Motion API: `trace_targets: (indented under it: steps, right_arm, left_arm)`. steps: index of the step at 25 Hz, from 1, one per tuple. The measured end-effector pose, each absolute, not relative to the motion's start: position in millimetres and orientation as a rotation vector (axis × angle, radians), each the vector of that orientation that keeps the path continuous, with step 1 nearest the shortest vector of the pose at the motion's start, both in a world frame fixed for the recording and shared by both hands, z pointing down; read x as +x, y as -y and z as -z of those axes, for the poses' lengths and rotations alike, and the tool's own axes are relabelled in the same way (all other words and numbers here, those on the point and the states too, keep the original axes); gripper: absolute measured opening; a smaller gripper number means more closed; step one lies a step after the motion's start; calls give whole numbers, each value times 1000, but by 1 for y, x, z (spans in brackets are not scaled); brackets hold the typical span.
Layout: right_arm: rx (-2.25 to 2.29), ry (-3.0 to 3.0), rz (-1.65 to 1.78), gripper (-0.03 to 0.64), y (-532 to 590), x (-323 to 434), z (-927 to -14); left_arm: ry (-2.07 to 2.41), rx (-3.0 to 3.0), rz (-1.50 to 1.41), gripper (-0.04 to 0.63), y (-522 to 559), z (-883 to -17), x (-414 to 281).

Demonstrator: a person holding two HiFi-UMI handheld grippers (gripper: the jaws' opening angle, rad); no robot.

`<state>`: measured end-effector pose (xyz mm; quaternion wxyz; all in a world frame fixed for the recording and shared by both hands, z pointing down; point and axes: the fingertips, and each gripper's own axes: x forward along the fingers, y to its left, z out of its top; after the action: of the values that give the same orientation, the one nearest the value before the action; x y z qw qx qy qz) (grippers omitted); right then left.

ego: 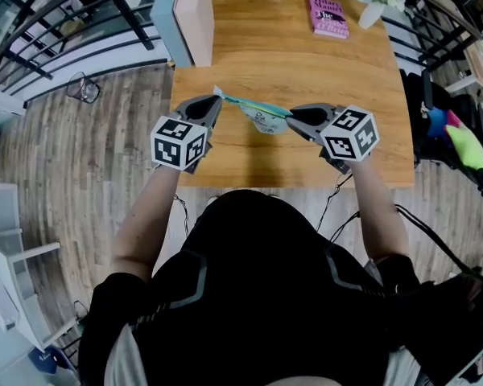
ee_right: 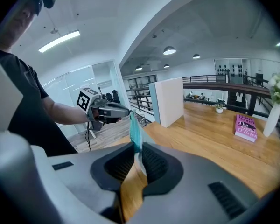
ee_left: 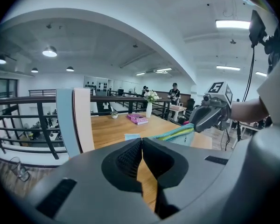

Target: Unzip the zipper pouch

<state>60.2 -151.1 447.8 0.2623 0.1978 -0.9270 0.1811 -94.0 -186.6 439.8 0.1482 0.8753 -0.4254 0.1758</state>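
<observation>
Over the tabletop's [ego: 306, 63] near edge hangs the zipper pouch [ego: 262, 119]. At its 10 o'clock the left tool [ego: 216, 97] is clamped shut on its end; at 3 o'clock the right tool [ego: 295, 117] pinches the teal zipper edge. The unzipping looks under way. Next, the left should draw steadily away.

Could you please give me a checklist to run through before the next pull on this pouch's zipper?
1. The right gripper is clamped on the pouch edge: ok.
2. The left gripper is shut on a thin tab at the other end: ok.
3. That tab is the slider's pull: cannot tell.
4. The zipper runs straight between the grippers: ok.
5. The book and vase stand far from the pull path: ok.
6. How far the zipper is open: cannot tell.
</observation>
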Motion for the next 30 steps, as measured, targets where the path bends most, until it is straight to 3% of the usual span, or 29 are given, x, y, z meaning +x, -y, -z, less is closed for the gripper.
trace_targets:
  steps: [17,30]
  right_arm:
    - [573,2446,-351,61,228,66,-505]
    - [387,2339,-478,61,169,59,-606]
  left_arm:
    - [1311,2455,-540,32,239,-481,-88]
    - [1208,2259,-705,32,183,-581,-92]
